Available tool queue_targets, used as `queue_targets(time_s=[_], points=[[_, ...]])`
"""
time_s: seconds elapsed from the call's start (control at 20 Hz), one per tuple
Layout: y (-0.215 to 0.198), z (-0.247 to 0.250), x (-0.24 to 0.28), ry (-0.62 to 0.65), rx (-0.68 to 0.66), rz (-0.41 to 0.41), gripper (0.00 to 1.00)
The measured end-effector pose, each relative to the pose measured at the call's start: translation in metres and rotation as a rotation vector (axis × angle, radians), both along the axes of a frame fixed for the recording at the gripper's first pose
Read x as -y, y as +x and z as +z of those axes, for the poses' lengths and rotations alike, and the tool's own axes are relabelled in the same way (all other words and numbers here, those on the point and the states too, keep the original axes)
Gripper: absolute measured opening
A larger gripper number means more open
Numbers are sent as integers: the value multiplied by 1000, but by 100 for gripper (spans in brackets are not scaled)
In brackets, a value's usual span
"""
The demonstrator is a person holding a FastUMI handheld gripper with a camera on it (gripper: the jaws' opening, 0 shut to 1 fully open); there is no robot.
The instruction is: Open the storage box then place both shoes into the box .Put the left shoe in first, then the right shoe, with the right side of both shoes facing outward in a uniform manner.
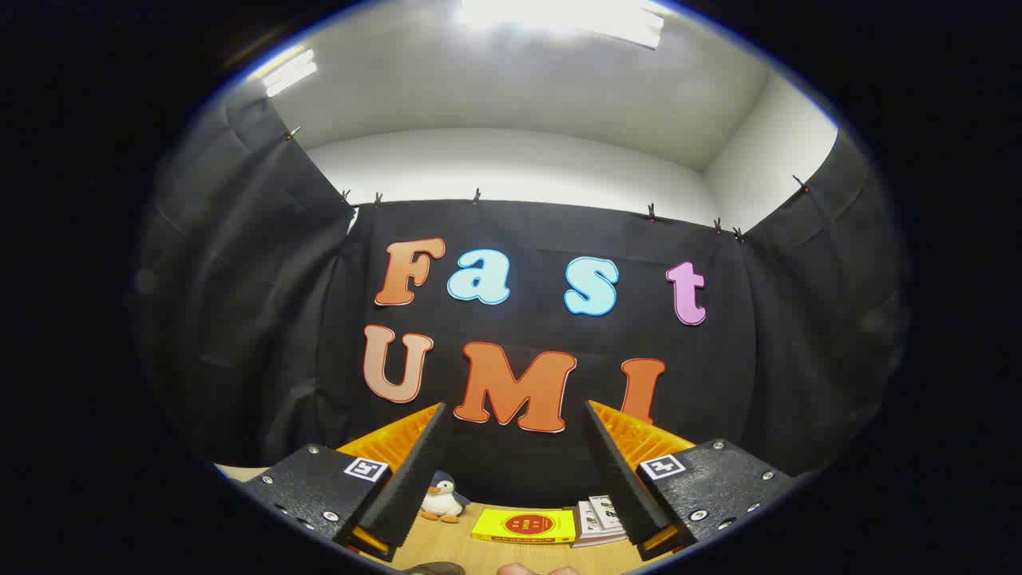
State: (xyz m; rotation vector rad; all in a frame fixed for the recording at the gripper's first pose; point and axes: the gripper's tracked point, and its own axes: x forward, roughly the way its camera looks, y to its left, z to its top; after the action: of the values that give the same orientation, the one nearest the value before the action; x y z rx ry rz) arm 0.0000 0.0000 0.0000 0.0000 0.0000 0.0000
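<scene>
My gripper (515,415) is held up high and level, facing the black cloth wall at the back of the booth. Its two black-padded fingers (411,471) with orange backs stand wide apart, open, with nothing between them. Far below the fingers lies the wooden table (447,551). At the table's nearest edge a sliver of a dark brown object (435,569) peeks in, too little of it to identify. A fingertip of a person's hand (519,569) sits beside it.
Against the back wall on the table stand a small white plush penguin (443,499), a flat yellow box with a red round mark (524,525), and a stack of booklets (600,519) to its right. Black cloth closes both sides.
</scene>
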Motion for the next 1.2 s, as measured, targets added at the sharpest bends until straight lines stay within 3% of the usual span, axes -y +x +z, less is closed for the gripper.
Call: queue_targets(time_s=[0.65, 1.2], points=[[1, -9, -3, 14, -20, 33, 99], [-10, -22, 18, 29, -48, -2, 99]])
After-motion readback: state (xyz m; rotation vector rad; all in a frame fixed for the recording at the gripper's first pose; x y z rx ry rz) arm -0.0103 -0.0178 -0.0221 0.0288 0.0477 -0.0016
